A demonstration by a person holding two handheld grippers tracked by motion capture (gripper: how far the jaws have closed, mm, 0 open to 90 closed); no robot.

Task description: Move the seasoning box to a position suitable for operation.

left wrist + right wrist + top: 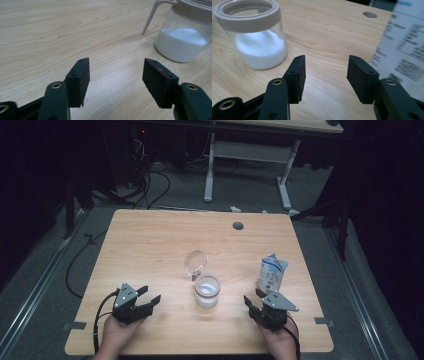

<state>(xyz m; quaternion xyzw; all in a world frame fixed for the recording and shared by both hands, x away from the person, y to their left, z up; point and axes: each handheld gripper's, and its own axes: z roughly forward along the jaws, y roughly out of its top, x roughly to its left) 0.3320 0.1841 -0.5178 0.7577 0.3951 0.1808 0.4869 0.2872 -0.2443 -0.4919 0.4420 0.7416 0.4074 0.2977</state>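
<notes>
One glass jar (207, 291) part-filled with white powder stands mid-table with its hinged lid (195, 261) swung open, between two grippers held low by hands at the near edge. The left gripper (151, 295) and right gripper (252, 298) both have jaws spread with nothing between them. One white pouch (272, 273) stands just beyond the right gripper; the right gripper view shows its printed text, blurred.

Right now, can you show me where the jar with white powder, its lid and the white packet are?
jar of white powder (207, 292): high view, glass side.
open lid (196, 262): high view, clear disc.
white packet (272, 274): high view, printed front.
</notes>
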